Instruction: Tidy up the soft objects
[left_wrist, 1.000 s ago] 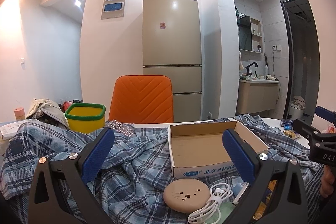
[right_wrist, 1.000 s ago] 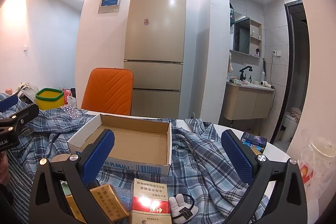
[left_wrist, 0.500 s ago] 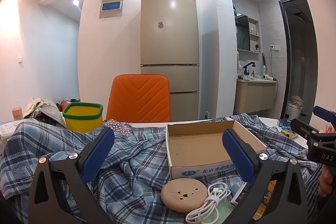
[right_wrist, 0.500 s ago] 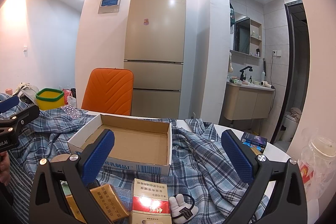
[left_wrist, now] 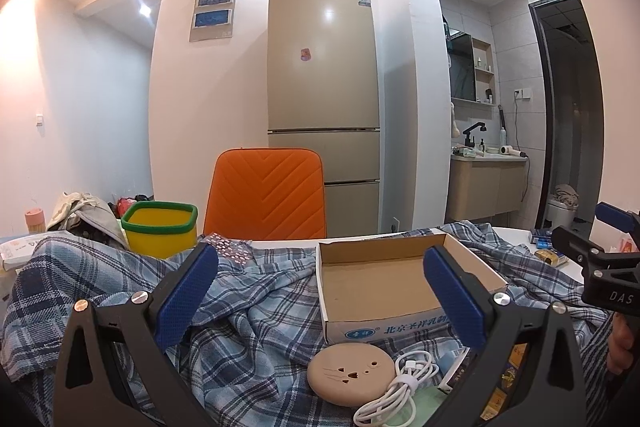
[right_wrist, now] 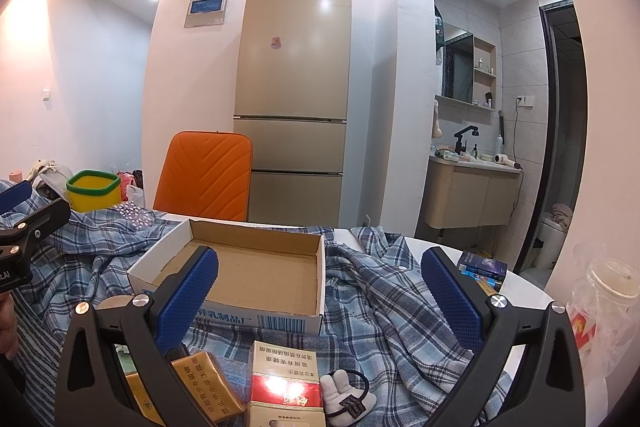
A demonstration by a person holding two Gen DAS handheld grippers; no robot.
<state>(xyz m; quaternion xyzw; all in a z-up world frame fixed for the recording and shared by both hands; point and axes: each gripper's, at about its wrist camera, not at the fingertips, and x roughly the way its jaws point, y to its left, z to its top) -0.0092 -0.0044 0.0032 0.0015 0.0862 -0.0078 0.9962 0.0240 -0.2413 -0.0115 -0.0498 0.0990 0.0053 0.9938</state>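
A crumpled blue plaid shirt [left_wrist: 248, 311] [right_wrist: 372, 311] covers most of the table. On it stands an empty cardboard box [left_wrist: 384, 283] [right_wrist: 256, 271]. My left gripper [left_wrist: 320, 291] is open above the shirt, with the box behind its right finger. My right gripper [right_wrist: 318, 291] is open too, just before the box. In front of it lie a small white plush hair tie [right_wrist: 346, 395], a red and white carton [right_wrist: 286, 383] and a gold carton [right_wrist: 204, 383]. A round tan disc [left_wrist: 350, 373] and a coiled white cable [left_wrist: 404, 387] lie under the left gripper.
A yellow bin with a green rim [left_wrist: 160, 229] stands at the back left. An orange chair [left_wrist: 266, 193] is behind the table. Blue packets [right_wrist: 482, 267] and a plastic-wrapped cup [right_wrist: 608, 291] sit at the right edge. A hand [left_wrist: 620, 343] holds the other gripper.
The left gripper has shifted slightly, so the box and disc sit a little further left in its view. The right gripper has stayed still.
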